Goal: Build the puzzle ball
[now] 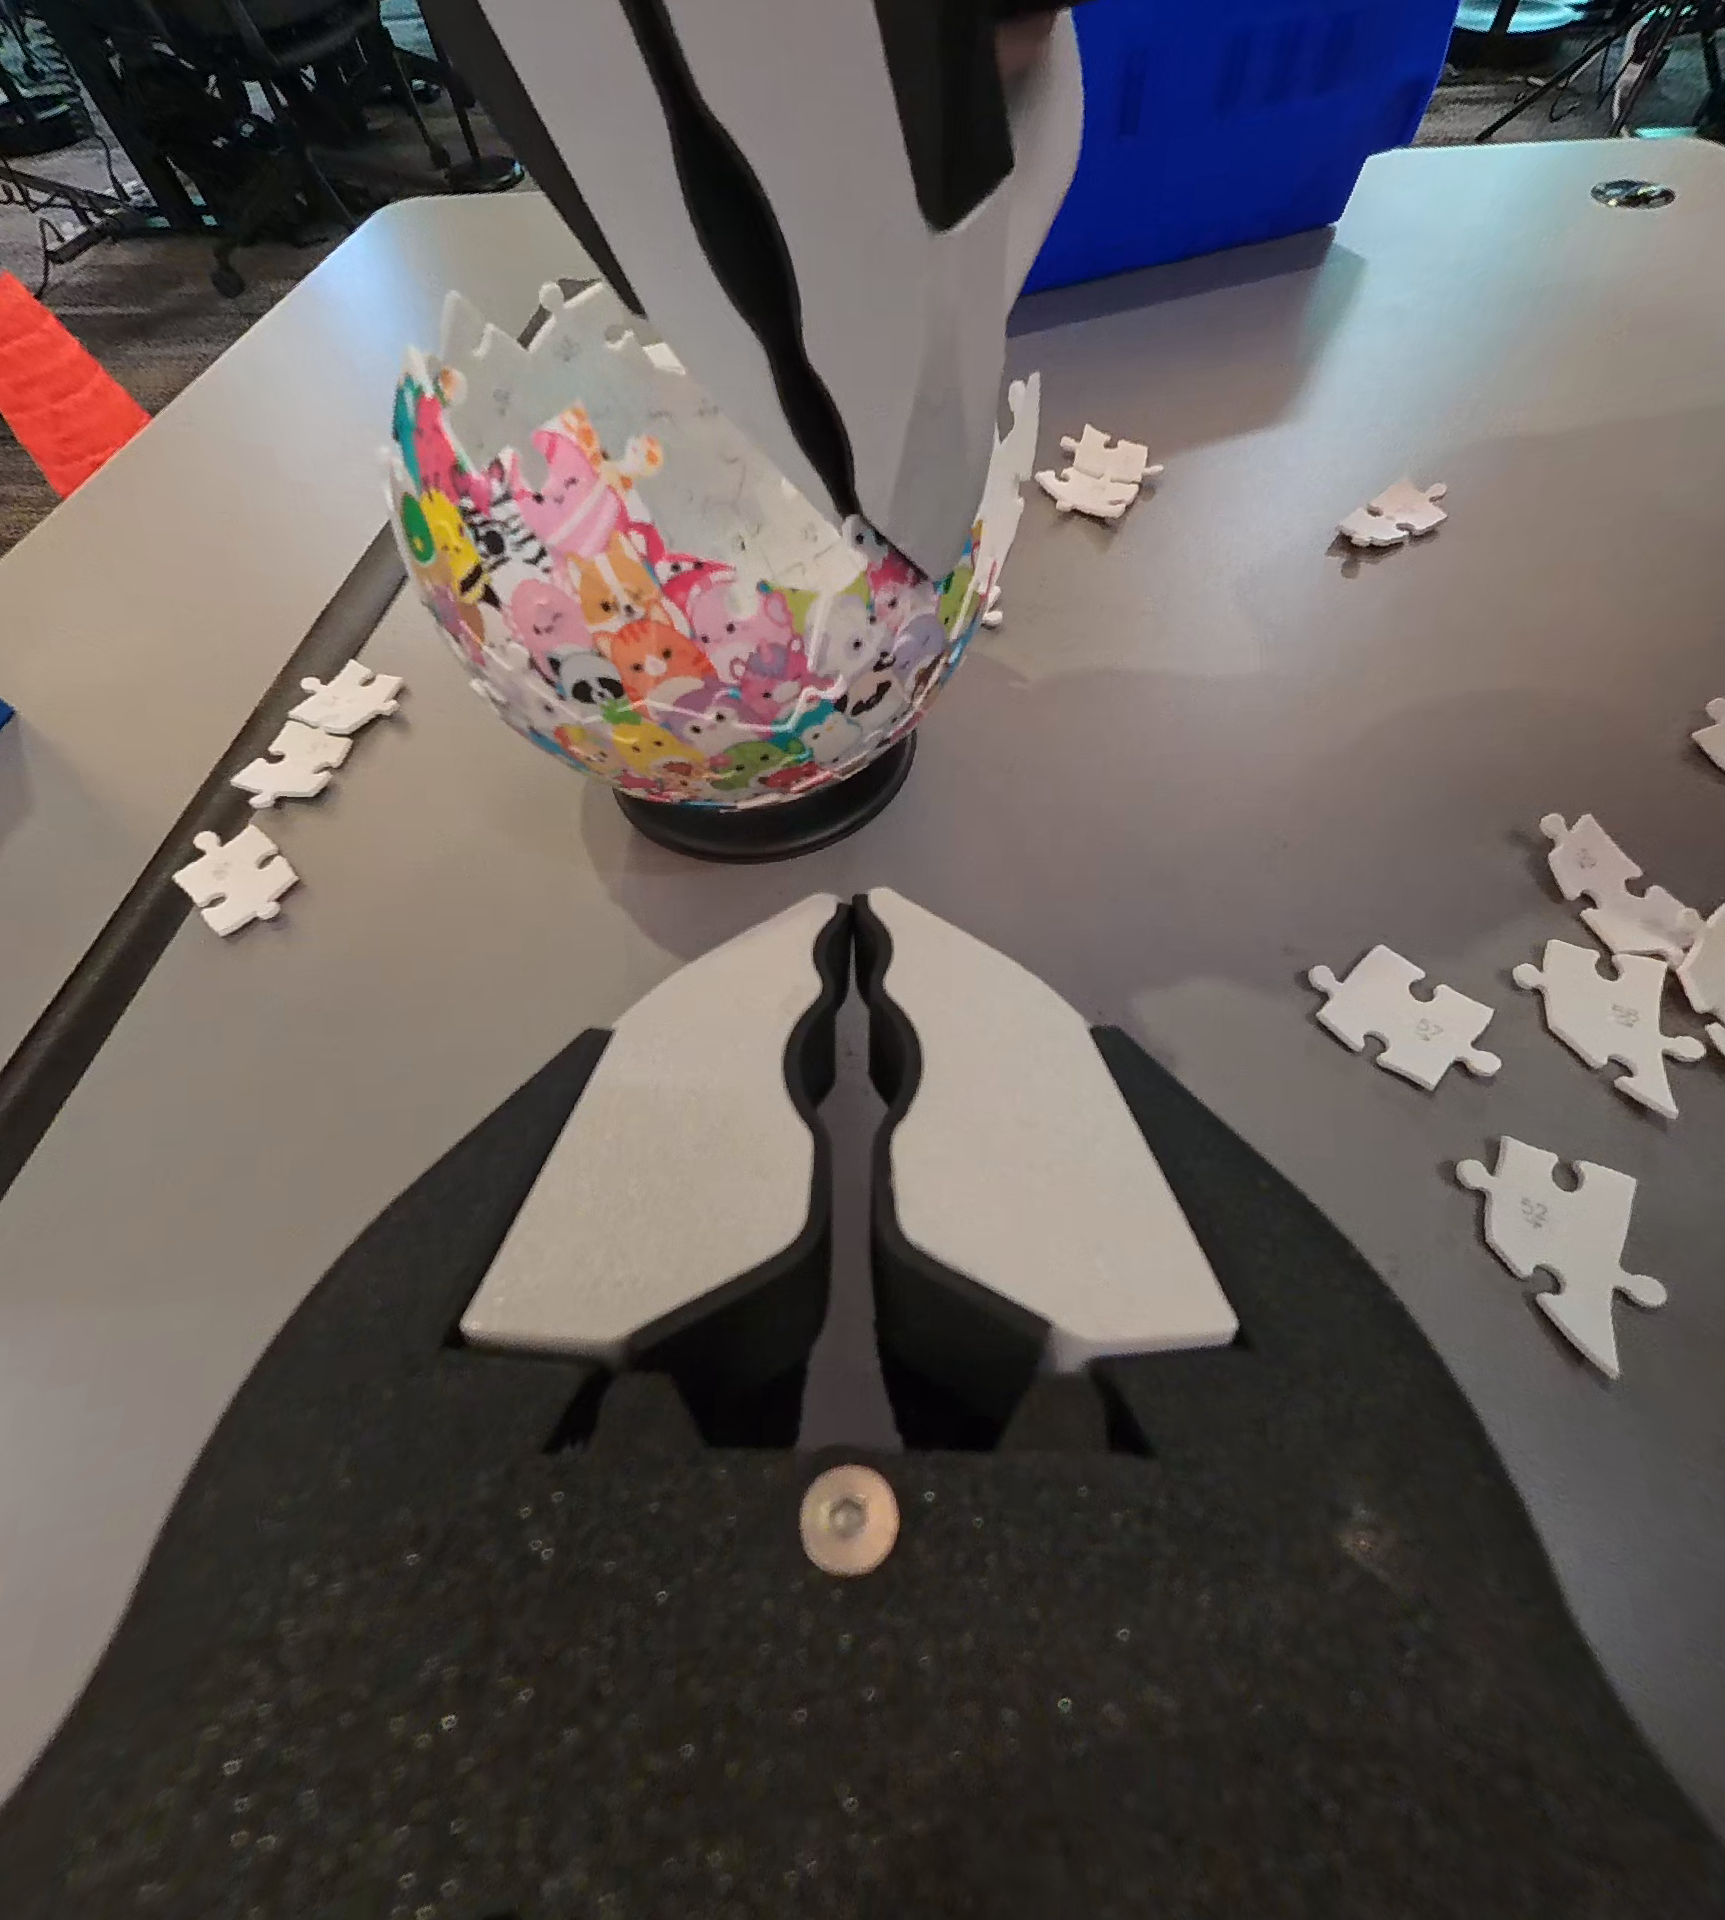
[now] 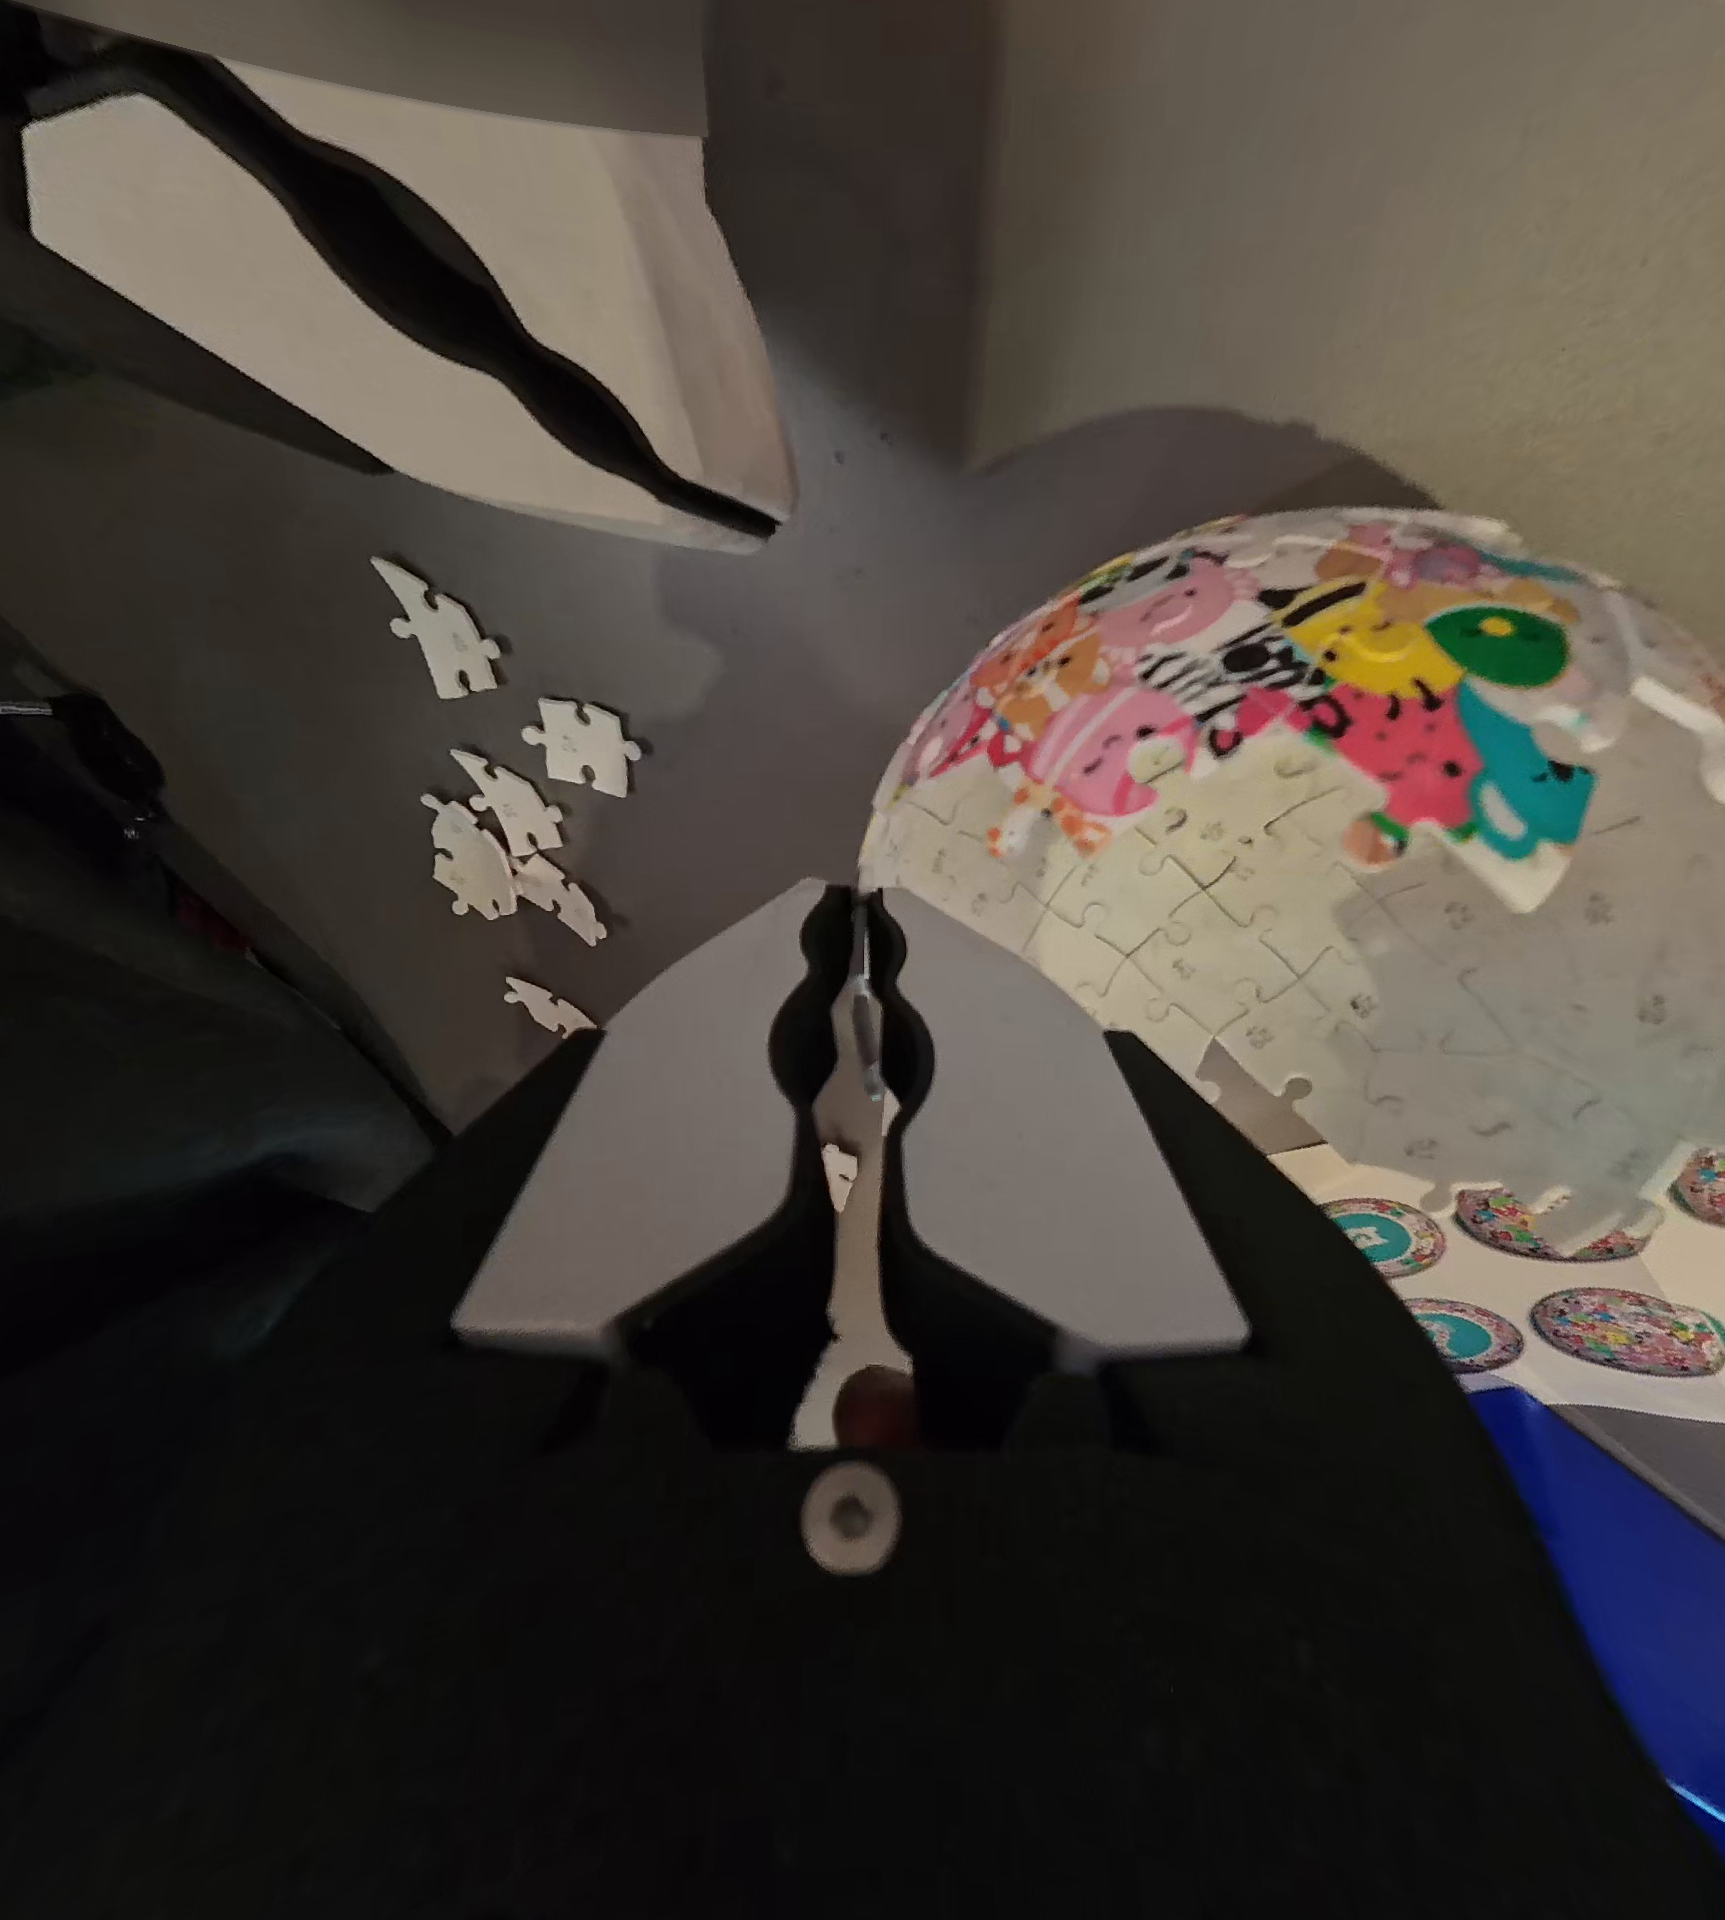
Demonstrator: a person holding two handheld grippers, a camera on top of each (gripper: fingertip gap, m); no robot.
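Half-built puzzle ball (image 1: 692,623), colourful cartoon animals, jagged open top, black stand (image 1: 764,816)

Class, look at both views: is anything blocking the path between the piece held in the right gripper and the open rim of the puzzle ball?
Nothing visible does. The right gripper holds a puzzle piece edge-on right at the puzzle ball rim.

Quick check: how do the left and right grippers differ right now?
The left gripper is low, short of the puzzle ball, near the table; the right gripper comes down from above, with its tips at the ball's open rim. The left one holds nothing, while the right is shut on a puzzle piece, seen edge-on between its fingers in the right wrist view. Both have closed jaws.
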